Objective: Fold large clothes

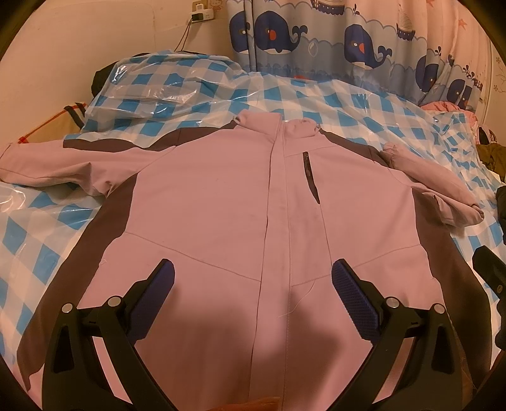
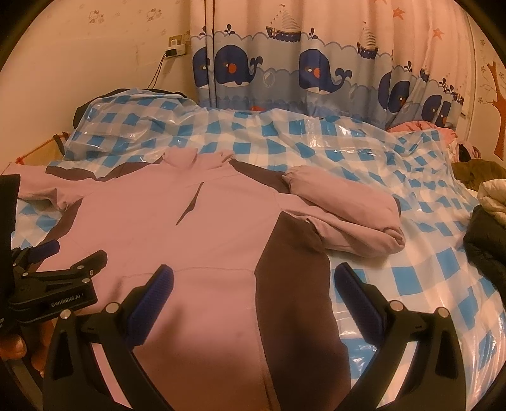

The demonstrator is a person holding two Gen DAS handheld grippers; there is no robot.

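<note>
A pink jacket (image 1: pixel 221 196) with dark brown side panels lies flat, front up, on the checked bed cover, collar far from me. Its left sleeve (image 1: pixel 47 164) stretches out sideways. Its right sleeve (image 1: pixel 442 193) is bunched and folded near the shoulder. My left gripper (image 1: pixel 253 272) is open and empty, hovering above the jacket's lower front. My right gripper (image 2: pixel 253 278) is open and empty above the jacket's (image 2: pixel 189 227) lower right side, over the brown panel (image 2: pixel 294 268). The left gripper also shows in the right wrist view (image 2: pixel 76 249) at the left edge.
A blue and white checked plastic cover (image 1: pixel 348 104) spreads over the bed. A whale-print curtain (image 2: pixel 300 69) hangs behind. Dark clothes (image 2: pixel 487 240) pile at the right edge. A wall socket with a cable (image 1: pixel 199 14) is at the back left.
</note>
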